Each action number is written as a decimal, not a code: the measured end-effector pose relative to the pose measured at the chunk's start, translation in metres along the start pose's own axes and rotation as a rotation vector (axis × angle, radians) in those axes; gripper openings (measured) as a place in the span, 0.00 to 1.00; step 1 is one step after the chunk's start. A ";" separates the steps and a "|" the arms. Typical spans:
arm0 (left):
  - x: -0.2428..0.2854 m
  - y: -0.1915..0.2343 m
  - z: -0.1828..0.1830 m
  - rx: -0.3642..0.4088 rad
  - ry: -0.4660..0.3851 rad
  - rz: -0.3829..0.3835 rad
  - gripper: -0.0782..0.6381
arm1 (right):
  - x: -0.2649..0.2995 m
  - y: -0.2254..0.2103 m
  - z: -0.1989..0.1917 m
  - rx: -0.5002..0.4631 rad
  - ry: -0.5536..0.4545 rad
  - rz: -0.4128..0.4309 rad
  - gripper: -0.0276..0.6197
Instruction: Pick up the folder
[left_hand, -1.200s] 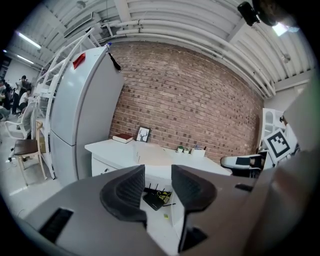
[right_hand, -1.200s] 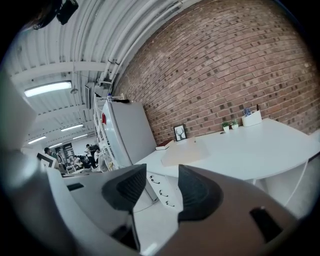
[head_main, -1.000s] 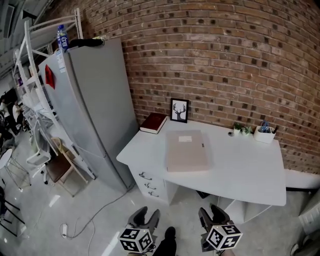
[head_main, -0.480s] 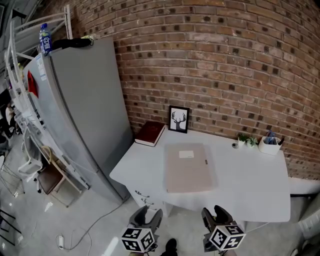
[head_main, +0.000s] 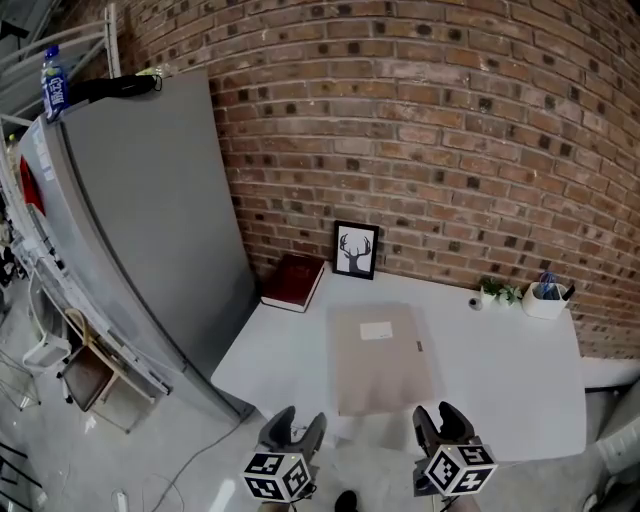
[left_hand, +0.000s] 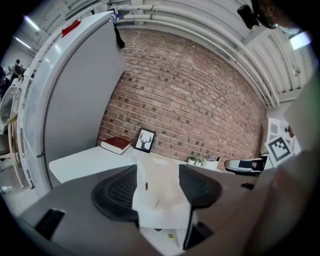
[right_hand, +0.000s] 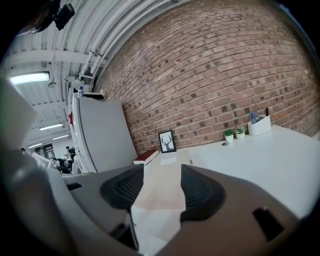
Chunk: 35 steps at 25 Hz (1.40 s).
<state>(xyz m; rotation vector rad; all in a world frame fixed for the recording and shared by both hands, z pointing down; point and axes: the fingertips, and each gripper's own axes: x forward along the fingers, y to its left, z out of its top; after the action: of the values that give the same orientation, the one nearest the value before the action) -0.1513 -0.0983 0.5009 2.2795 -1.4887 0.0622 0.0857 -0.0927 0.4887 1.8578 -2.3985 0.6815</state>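
Folder: beige, flat, closed, lying at lower centre of the head view on the white table, its near short edge close to the table's front edge. It has not been lifted. A dark red book and a framed deer picture sit beyond it against the brick wall. A small plant and a white pen holder stand at the right end of the table, well apart from it.

Left gripper: bottom of frame, short of the table, jaws opening, nothing between the pads. Its own view shows the folder only in the distance through the gap.

Right gripper: bottom of frame, also short of the table, jaws apart and unloaded, lined up roughly on the folder's near right corner.

Assessment: approach stage; no contact made.

Risks noted:
- The folder lies flush on the surface, so a jaw has no gap to get under. A level approach would likely push it towards the picture and book instead of gripping it.
- A pinch on the top cover alone may open the folder or let it sag and spill.
- Uneven closing of the two grippers could twist or crease it.
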 end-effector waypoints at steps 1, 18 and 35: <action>0.004 0.003 0.002 0.004 0.001 -0.005 0.45 | 0.004 0.000 0.002 -0.002 -0.002 -0.007 0.38; 0.040 0.022 0.028 0.029 -0.027 0.001 0.45 | 0.049 -0.014 0.021 -0.009 -0.031 -0.043 0.38; 0.123 0.032 0.072 0.044 -0.056 0.037 0.45 | 0.108 -0.052 0.046 -0.011 -0.020 -0.011 0.38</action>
<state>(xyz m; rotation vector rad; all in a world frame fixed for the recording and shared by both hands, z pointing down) -0.1407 -0.2418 0.4773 2.3066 -1.5726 0.0424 0.1138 -0.2176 0.4945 1.8808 -2.3976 0.6512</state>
